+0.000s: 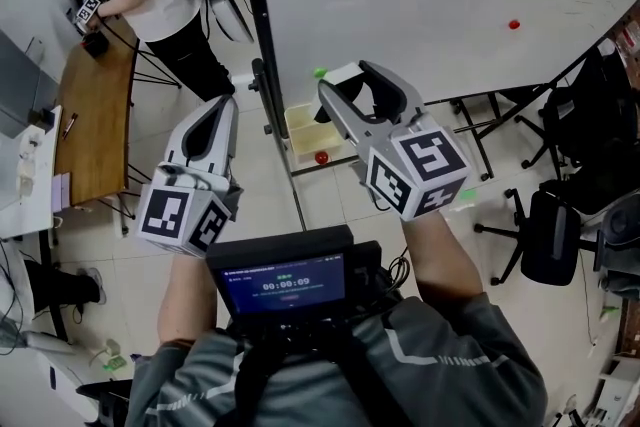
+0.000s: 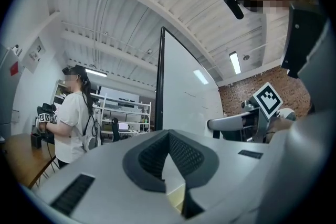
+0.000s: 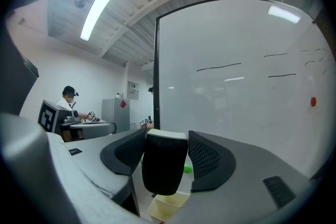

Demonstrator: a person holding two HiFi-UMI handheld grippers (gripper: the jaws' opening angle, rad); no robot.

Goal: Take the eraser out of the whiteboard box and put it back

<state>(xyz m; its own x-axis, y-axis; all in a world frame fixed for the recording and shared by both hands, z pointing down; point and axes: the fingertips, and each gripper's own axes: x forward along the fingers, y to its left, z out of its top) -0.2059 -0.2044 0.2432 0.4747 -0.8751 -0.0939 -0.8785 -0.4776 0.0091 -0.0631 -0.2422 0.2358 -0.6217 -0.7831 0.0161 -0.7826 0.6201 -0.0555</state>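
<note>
Just above the whiteboard box [image 1: 300, 127], the right gripper [image 1: 346, 78] holds the black eraser [image 3: 164, 160] up in the air. Its jaws are wide apart and press on both sides of it. Left of the box, the left gripper [image 1: 222, 105] has its jaws closed together, with nothing in them.

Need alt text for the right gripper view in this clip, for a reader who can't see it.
The right gripper holds a black eraser with a white top between its jaws, in front of a large whiteboard. A cream open box shows just below the eraser, and a person is at a desk far left.
</note>
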